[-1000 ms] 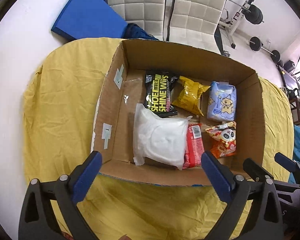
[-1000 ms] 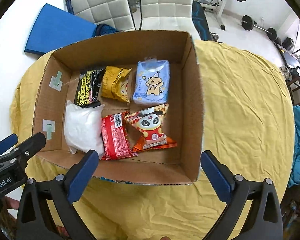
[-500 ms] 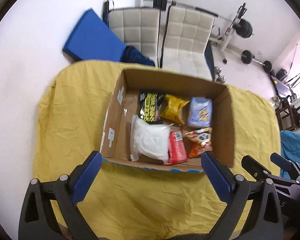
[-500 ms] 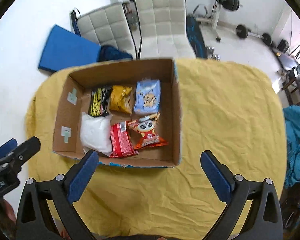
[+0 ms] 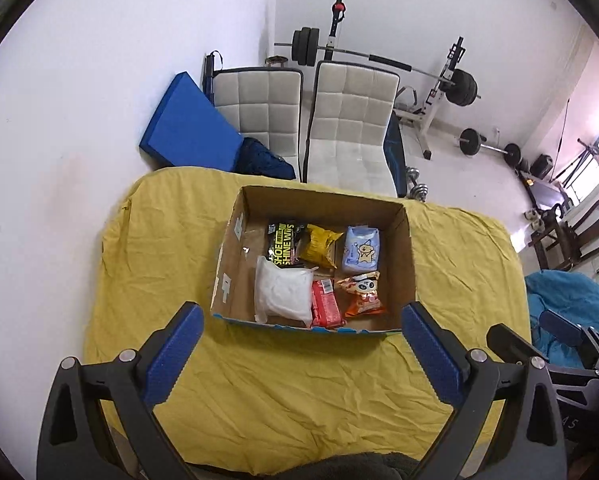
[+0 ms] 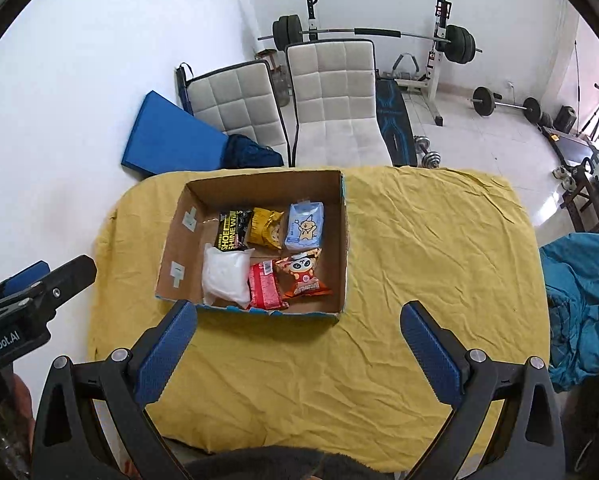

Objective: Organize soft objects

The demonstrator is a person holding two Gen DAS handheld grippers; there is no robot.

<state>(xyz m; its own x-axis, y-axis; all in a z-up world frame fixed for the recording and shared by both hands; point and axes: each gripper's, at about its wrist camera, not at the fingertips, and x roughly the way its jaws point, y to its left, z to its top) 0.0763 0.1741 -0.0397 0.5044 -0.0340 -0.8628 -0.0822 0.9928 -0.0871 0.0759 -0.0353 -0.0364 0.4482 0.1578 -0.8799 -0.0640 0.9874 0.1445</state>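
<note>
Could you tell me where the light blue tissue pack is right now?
The light blue tissue pack lies in the cardboard box's far right corner, beside the yellow pouch.

Right gripper [image 6: 298,322] jaws wide apart, nothing between them, hovering above the near part of the counter [image 6: 419,240], which is under a wrinkled yellow cloth. Cardboard box [image 6: 344,240] sits on the counter's left half, open top. Inside, back row left to right: black shoe shine wipes pack [image 6: 232,234], yellow pouch [image 6: 265,228], light blue tissue pack [image 6: 305,227]. Front row: white soft pack [image 6: 225,278], red packet [image 6: 264,290], orange panda snack bag [image 6: 304,276]. White pack touches the red packet; the panda bag overlaps the red packet's edge. Left gripper [image 6: 35,284] pokes in at the left edge, off the counter side; jaw state unclear. Two white padded chairs [image 6: 331,100] and a barbell rack [image 6: 371,34] behind.
</note>
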